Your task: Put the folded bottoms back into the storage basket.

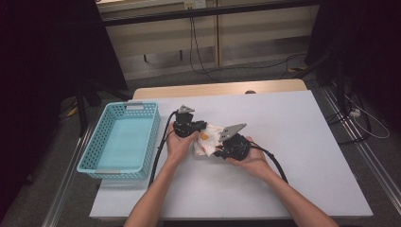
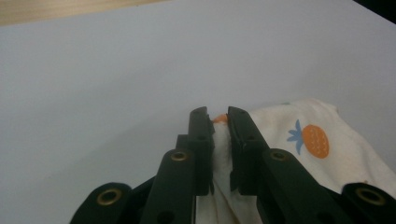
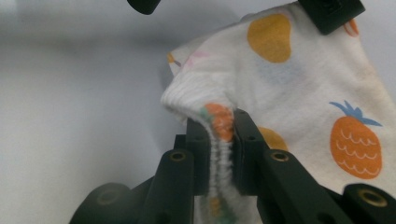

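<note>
Table (image 1: 302, 142) free on right; basket (image 1: 124, 142) blocks left (near left tool (image 1: 201, 126)).

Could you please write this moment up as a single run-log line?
left tool: shut on cloth | right tool: shut on cloth | cloth: fruit-print, held between both tools above white table | basket: blue, left of hands

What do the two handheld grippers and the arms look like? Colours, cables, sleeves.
The left gripper and the right gripper are black, each topped by a grey three-cornered plate and trailing a black cable. The jaws are flat black bars with brass-coloured rivets. Forearms are bare; no sleeves or gloves in view.
</note>
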Available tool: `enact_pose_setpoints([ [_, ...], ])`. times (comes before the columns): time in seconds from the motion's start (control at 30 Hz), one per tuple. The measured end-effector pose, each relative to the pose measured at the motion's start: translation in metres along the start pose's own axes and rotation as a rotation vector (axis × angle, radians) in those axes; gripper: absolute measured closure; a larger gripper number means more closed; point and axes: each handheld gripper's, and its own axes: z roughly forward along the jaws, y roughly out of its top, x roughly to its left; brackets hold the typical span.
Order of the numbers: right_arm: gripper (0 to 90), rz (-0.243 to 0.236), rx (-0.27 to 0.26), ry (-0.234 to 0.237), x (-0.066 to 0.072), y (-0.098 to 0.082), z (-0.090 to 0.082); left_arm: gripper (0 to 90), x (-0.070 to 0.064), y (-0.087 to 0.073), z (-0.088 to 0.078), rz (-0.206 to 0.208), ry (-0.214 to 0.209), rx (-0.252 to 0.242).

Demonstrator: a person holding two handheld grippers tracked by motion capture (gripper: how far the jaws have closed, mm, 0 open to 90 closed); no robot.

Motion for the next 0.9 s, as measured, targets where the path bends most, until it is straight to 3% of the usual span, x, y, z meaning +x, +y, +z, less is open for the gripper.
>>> enact_pose_setpoints([
  [0.9, 80.0, -0.008, -0.075, 0.017, 0.011, 0.021, 0.001, 80.6, 0.002, 0.013, -0.036, 0.023, 0.012, -0.081],
])
